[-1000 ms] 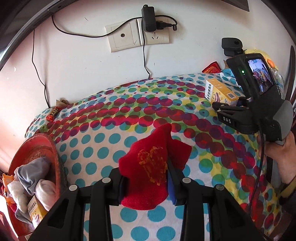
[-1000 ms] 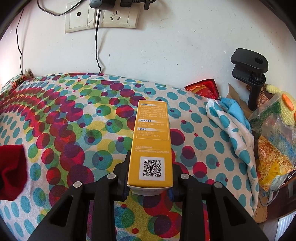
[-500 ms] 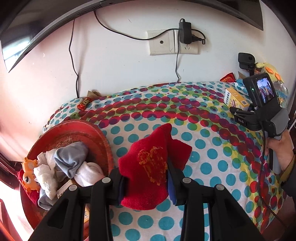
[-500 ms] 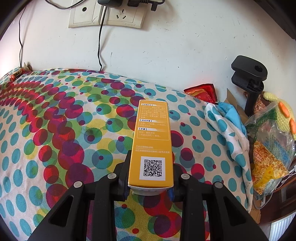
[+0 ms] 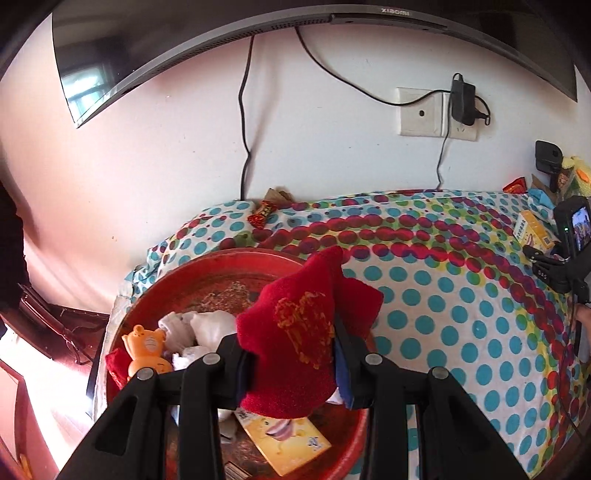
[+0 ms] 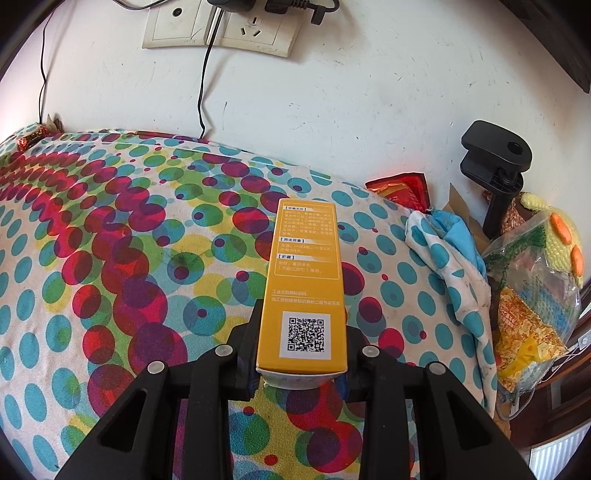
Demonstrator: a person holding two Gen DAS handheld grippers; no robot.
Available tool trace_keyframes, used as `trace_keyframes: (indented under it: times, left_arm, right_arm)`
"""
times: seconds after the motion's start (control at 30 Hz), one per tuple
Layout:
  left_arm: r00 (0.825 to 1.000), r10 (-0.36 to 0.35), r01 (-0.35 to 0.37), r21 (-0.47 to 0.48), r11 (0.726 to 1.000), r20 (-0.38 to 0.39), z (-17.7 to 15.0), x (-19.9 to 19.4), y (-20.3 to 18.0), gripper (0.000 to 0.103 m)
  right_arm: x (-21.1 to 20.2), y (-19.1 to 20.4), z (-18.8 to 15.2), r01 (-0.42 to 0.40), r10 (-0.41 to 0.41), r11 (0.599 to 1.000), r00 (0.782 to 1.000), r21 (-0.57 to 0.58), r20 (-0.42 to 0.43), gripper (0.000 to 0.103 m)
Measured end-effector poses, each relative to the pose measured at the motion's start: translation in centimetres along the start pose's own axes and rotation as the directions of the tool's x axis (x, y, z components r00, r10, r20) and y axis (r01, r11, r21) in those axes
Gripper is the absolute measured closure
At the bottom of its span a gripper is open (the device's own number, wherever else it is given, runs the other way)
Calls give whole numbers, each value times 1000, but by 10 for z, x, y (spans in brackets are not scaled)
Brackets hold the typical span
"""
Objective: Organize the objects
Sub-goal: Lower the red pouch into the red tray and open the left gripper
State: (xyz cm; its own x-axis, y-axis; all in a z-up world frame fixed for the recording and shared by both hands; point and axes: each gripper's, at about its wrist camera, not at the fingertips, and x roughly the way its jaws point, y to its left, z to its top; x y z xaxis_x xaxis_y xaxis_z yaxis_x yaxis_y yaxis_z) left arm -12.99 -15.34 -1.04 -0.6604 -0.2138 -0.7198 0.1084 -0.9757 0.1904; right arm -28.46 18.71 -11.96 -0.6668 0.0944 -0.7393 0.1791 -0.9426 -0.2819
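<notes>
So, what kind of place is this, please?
Probably a room in a home: a television on the wall, a wall socket, and a dotted cloth covering the table.

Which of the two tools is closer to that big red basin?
Left. The left tool, holding a red cloth, hangs over the red basin; the right tool is far across the dotted cloth.

Round red plastic basin [image 5: 192, 280] crowded along its near side: orange toy cat [image 5: 146, 349], white balled socks [image 5: 199, 326], flat yellow box [image 5: 284, 439]. Far half bare. The polka-dot tablecloth [image 6: 110, 258] lies wide open; black clamp stand [image 6: 496, 173] and snack bags [image 6: 532, 295] block the right edge.
</notes>
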Motion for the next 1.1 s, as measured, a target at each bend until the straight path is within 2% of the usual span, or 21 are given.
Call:
trace_keyframes:
  times: [0.13, 0.27, 0.47, 0.57, 0.77, 0.9, 1.1]
  left_arm:
    - [999, 18, -19, -41, 999, -28, 6, 13, 32, 66]
    - [998, 23, -27, -87, 996, -50, 12, 30, 61, 66]
    - [993, -16, -5, -175, 985, -119, 15, 65, 96, 66]
    - [991, -11, -16, -195, 981, -135, 17, 79, 110, 65]
    - [985, -23, -15, -215, 976, -172, 16, 97, 122, 57]
    - [981, -2, -40, -212, 977, -192, 9, 103, 122, 51]
    - [980, 24, -64, -195, 979, -197, 1, 96, 117, 50]
  right_arm:
    - [0, -4, 0, -24, 24, 999, 1000, 20, -2, 74]
    - [0, -4, 0, -16, 16, 1000, 1000, 13, -1, 74]
    - [1, -6, -1, -36, 36, 999, 999, 29, -2, 74]
    - [1, -6, -1, -38, 38, 999, 999, 31, -2, 74]
    - [1, -5, -1, -38, 38, 999, 999, 31, -2, 74]
    - [1, -5, 0, -35, 35, 999, 999, 29, -2, 74]
    - [2, -4, 1, -19, 19, 1000, 1000, 16, -1, 74]
